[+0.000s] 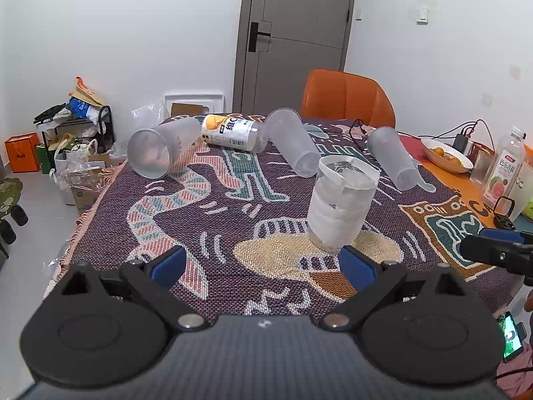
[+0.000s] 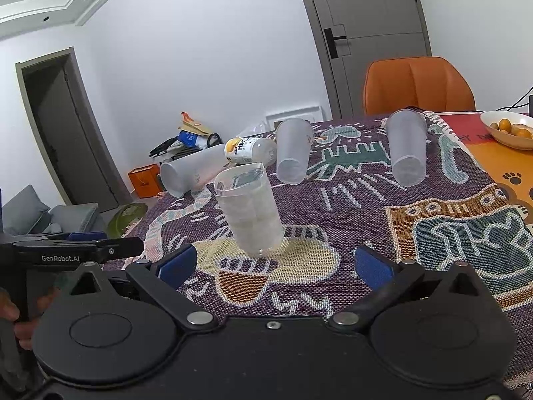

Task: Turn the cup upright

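Observation:
A clear plastic cup with white paper inside (image 1: 341, 200) stands upright on the patterned tablecloth (image 1: 200, 220); it also shows in the right wrist view (image 2: 248, 211). Three frosted cups lie on their sides behind it: a left one (image 1: 160, 148) (image 2: 190, 171), a middle one (image 1: 294, 141) (image 2: 293, 155) and a right one (image 1: 394, 158) (image 2: 408, 146). My left gripper (image 1: 263, 263) is open and empty, just in front of the upright cup. My right gripper (image 2: 273, 265) is open and empty, also just in front of that cup.
A bottle with an orange label (image 1: 233, 131) lies on its side at the back of the table. An orange chair (image 1: 348, 96) stands behind the table. A bowl of oranges (image 1: 444, 156), a drink bottle (image 1: 506, 170) and cables sit at the right. Clutter fills the floor at the left.

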`<state>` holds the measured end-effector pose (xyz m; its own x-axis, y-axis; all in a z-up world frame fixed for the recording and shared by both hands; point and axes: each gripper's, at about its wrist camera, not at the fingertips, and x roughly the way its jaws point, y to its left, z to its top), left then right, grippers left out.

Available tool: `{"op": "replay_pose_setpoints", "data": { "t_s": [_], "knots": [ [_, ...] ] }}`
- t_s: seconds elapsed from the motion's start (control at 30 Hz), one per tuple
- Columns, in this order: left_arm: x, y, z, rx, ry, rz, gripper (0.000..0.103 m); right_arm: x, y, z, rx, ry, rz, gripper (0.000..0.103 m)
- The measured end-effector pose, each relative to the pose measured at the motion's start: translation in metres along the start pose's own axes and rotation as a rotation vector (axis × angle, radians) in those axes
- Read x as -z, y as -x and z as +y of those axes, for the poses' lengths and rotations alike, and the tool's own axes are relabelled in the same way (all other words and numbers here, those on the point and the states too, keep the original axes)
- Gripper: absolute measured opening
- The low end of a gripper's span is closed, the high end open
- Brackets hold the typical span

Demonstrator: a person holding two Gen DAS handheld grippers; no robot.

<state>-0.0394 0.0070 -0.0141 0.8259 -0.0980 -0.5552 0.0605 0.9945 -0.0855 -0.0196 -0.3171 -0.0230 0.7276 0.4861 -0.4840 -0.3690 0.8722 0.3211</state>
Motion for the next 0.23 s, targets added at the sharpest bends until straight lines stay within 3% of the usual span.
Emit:
{"op": "replay_pose_setpoints", "data": {
  "t_s": [0.23],
  "knots": [
    [-0.0009, 0.001, -0.0017, 0.001, -0.005, -0.011, 0.097, -0.0002, -0.0009, -0.0002, 0.0, -0.001, 0.001, 0.103]
  ]
}}
